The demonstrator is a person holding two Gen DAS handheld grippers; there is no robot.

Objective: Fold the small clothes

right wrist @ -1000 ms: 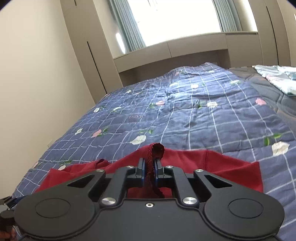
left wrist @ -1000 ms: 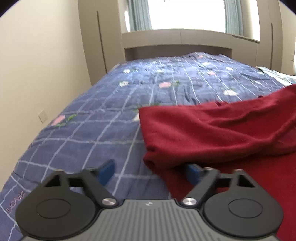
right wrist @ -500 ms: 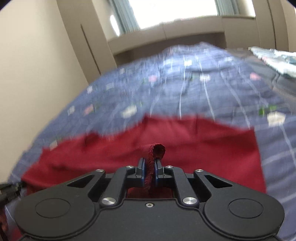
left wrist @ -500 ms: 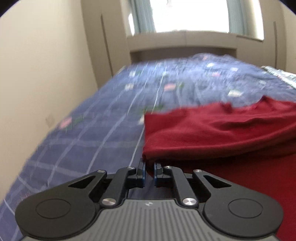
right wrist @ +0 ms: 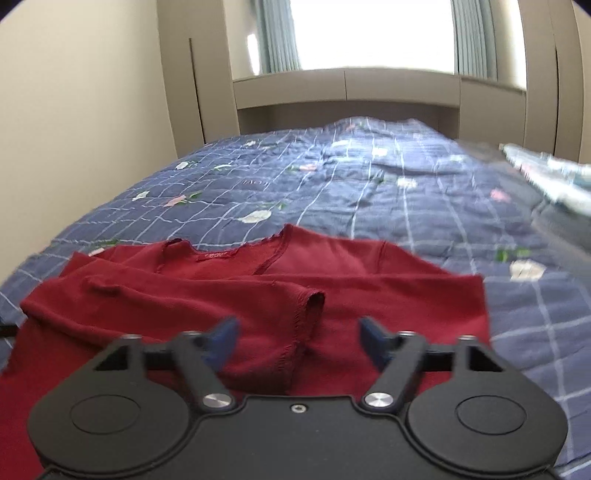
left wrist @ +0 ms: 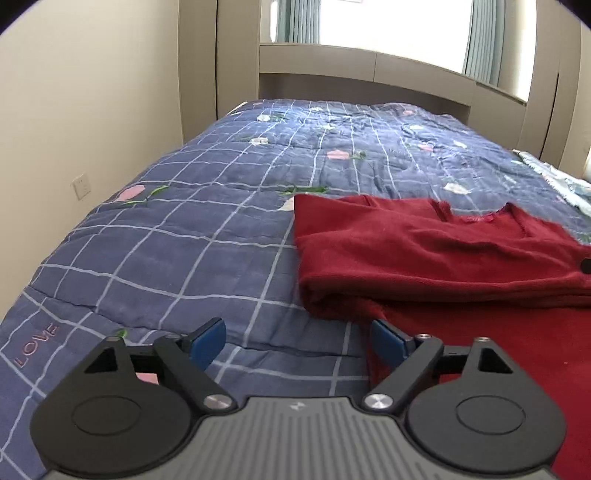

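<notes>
— Where's the garment?

— Red top [right wrist: 258, 295], spread on the blue checked quilt [left wrist: 177, 236] of the bed, toward the near end. Neckline with label [right wrist: 216, 255] at the far side. One sleeve folded across the body, cuff [right wrist: 308, 310] lying near the middle, just beyond the right gripper [right wrist: 298, 332].

— And from the left wrist view?

— Same red top [left wrist: 424, 254] filling the right half, folded edge bulging up at its left border, bare quilt to the left. Word "LOVE" [left wrist: 37, 343] stitched in pink on the near left of the quilt.

— State of the fingers?

— Right gripper: blue fingers [right wrist: 223, 334] spread wide, just been opening. Sleeve cloth lying between them on the garment, pressed by neither pad. Left gripper [left wrist: 298, 334]: fingers [left wrist: 207, 336] likewise wide apart, also just opened. Left one over bare quilt, right one at the near left edge of the red cloth. Touching it or not: cannot tell. Nothing clamped.

— Anything else on the bed?

— Pale patterned cloth [right wrist: 554, 181] at the far right edge, well apart from the top. Quilt dotted with white and pink flowers. Beige wall [left wrist: 74, 92] along the left with a socket plate [left wrist: 81, 185]; bright window with curtains [right wrist: 369, 33] beyond the far end, above a beige shelf unit [right wrist: 347, 86].
</notes>
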